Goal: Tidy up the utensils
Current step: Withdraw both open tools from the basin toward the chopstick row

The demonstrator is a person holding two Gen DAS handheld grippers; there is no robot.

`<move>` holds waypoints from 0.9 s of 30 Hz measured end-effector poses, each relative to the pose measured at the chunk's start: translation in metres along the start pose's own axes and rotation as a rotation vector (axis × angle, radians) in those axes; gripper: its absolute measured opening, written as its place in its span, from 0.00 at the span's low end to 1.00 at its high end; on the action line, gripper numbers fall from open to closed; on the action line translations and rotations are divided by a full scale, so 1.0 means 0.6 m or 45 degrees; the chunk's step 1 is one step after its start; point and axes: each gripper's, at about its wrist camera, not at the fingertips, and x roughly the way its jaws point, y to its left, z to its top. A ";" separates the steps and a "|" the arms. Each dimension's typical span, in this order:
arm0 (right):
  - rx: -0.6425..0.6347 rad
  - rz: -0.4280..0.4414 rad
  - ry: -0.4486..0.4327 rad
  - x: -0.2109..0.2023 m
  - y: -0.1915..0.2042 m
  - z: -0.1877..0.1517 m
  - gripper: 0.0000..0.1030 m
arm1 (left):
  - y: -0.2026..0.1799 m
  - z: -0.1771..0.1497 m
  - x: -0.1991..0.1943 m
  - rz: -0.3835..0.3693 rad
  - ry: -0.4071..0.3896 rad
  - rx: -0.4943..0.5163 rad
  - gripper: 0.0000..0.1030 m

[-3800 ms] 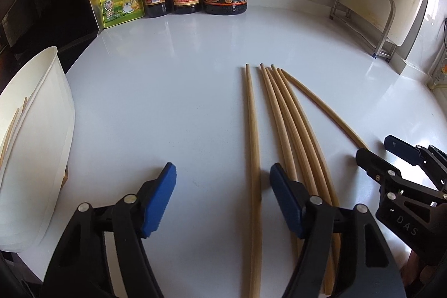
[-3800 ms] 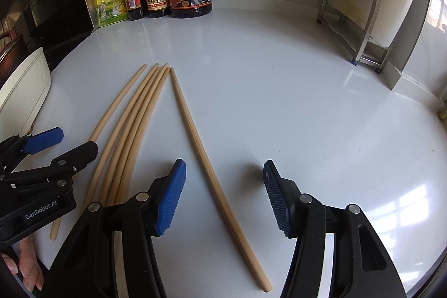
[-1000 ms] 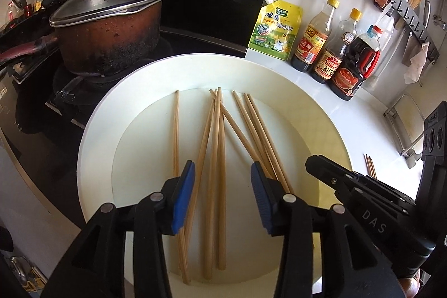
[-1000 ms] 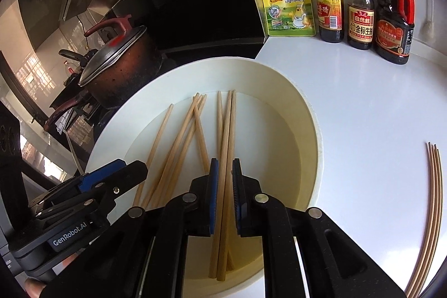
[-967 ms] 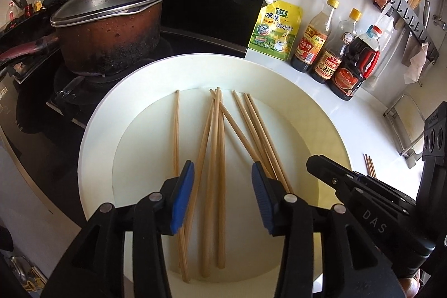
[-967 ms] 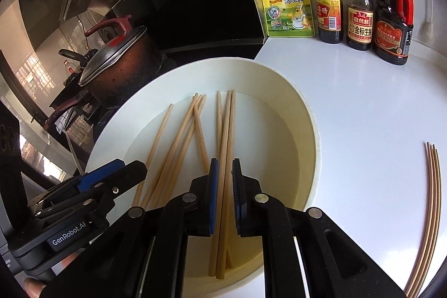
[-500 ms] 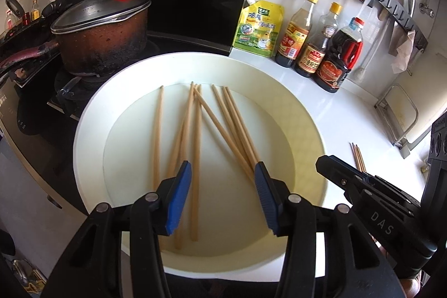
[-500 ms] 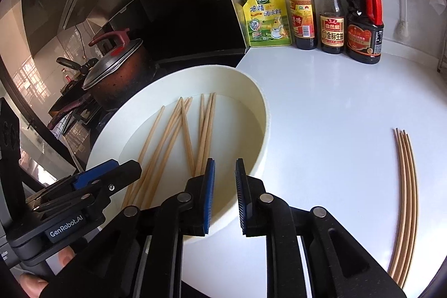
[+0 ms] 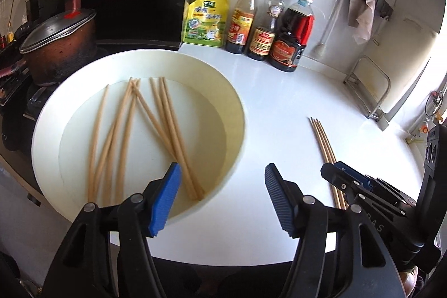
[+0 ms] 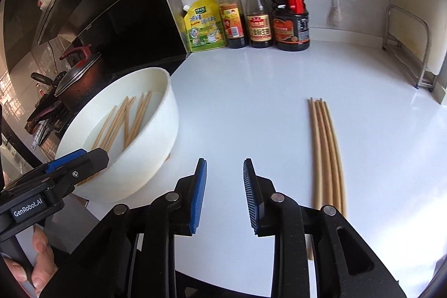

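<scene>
- Along the back wall of the worktop I see a yellow seasoning pouch, two slim sauce bottles and a dark soy jug with a red handle, all standing upright and well apart from the utensils.
- On the hob to the far left sits a scorched pot with its lid on, just behind the white bowl.
- A metal rack stands at the right edge of the worktop; a cloth and tools hang from the wall rail above the bottles.
- Nothing lies between my grippers and the four loose chopsticks. They rest side by side on bare worktop, touching, their long axis running away from me towards the back wall.
- The chopsticks in the bowl lie loosely fanned and partly crossed, tips towards the far rim, near ends at my side of the bowl.
- My left gripper hangs over the bowl's near right rim, its jaws wide and just opened further, nothing between them.
- My right gripper hovers over bare worktop between bowl and loose chopsticks, jaws partly apart, just opening, empty.
</scene>
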 end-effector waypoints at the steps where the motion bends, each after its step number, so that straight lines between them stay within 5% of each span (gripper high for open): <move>1: 0.005 -0.014 -0.004 -0.006 -0.010 -0.004 0.29 | -0.011 -0.002 0.001 -0.012 0.005 0.014 0.61; 12: 0.026 -0.173 0.012 -0.042 -0.130 -0.026 0.37 | -0.116 -0.032 0.036 -0.107 0.055 0.125 0.71; 27: 0.062 -0.230 0.140 0.037 -0.206 -0.032 0.37 | -0.165 -0.057 0.109 -0.121 0.192 0.140 0.74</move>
